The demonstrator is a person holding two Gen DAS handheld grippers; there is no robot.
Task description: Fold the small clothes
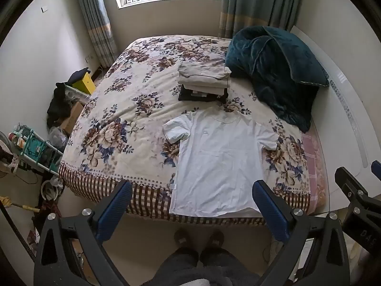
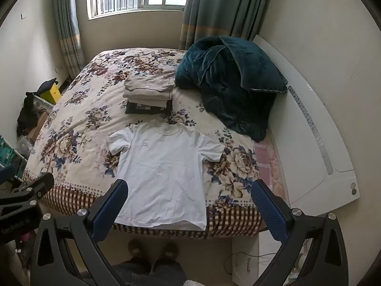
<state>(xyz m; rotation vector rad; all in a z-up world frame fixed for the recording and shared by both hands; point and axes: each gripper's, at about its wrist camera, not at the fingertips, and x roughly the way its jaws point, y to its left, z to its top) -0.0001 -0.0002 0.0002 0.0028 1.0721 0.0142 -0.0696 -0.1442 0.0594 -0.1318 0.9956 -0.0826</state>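
Shirt, left wrist view: white T-shirt (image 1: 219, 164) lies spread flat, unfolded, on the near edge of the bed (image 1: 114, 128), collar toward the far side, hem hanging slightly over the near edge.
Left claw, same view: left claw (image 1: 193, 202) hangs above the hem with its jaws spread wide, nothing between them, clear of the cloth.
Done so far: folded stack (image 1: 203, 83) of beige and dark pieces sits just beyond the collar; a rumpled teal blanket (image 1: 273, 71) lies far right.
Shirt, right wrist view: same T-shirt (image 2: 162, 174), both sleeves out, the left one curled at its edge.
Right claw, same view: right claw (image 2: 190, 205) also gapes wide and holds nothing, poised above the near hem.
Left to do: by my reckoning this shirt's folding has not begun; sleeves, body and stacking all remain.
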